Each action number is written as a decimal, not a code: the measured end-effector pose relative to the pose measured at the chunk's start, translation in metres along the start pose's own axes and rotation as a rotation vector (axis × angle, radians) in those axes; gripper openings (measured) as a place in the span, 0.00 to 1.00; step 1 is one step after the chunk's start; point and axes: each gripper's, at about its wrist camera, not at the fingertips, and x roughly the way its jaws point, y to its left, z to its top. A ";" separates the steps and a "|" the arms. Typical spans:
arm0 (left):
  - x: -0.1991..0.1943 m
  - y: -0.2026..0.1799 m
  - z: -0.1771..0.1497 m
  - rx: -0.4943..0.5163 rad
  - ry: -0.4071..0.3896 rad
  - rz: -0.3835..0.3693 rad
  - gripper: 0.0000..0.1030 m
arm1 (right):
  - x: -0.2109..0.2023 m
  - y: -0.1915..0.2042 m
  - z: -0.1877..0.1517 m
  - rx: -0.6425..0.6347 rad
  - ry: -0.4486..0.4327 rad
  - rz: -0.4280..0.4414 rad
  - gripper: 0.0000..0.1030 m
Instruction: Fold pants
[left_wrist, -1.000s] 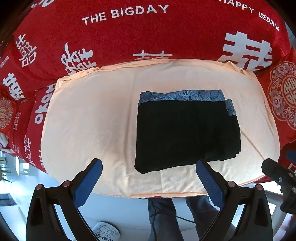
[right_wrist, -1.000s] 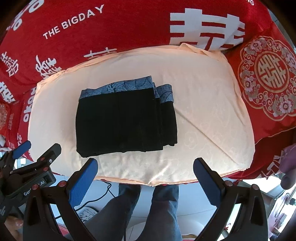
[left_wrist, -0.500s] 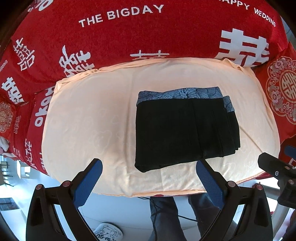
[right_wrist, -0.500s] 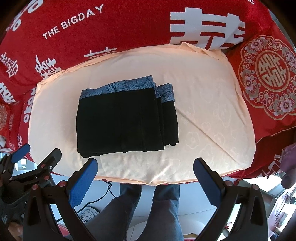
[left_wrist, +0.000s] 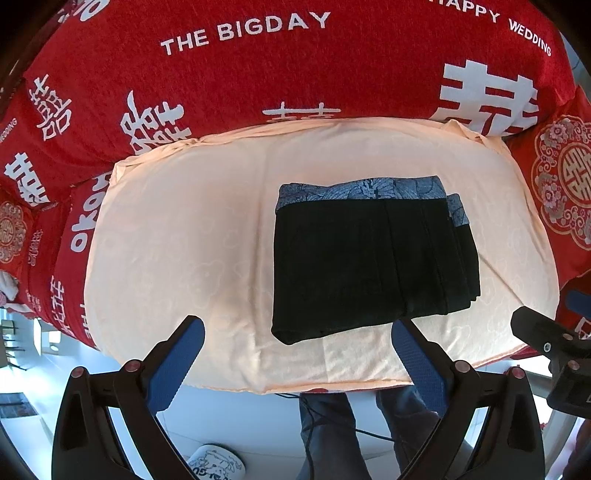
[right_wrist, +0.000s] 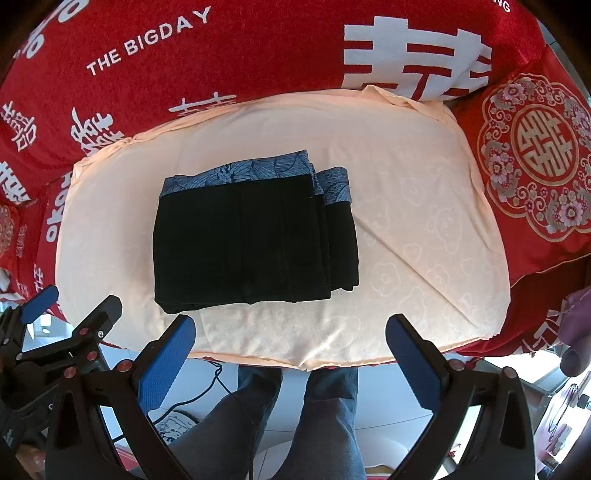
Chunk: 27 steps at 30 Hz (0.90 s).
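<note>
A red sofa (left_wrist: 258, 74) printed with white lettering is covered on its seat by a peach cloth (left_wrist: 177, 251). Folded black pants (left_wrist: 369, 266) with a blue patterned waistband are laid flat on the cloth, nearer its right edge, the waistband turned toward the back edge.

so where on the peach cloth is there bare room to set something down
Free patches on the peach cloth: the wide stretch on the left gripper's side of the folded pants, the stretch toward the round-medallion cushion, and the near-edge strip. Only the pants' spot is taken.
</note>
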 end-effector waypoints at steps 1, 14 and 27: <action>0.000 0.000 0.000 -0.001 0.001 0.000 0.99 | 0.000 0.000 0.000 0.000 -0.001 0.000 1.00; 0.002 -0.001 0.002 -0.003 0.012 -0.007 0.99 | 0.002 0.000 0.001 -0.012 0.001 -0.011 1.00; 0.003 -0.001 0.002 -0.024 0.019 -0.011 0.99 | 0.003 0.003 0.003 -0.040 0.001 -0.022 1.00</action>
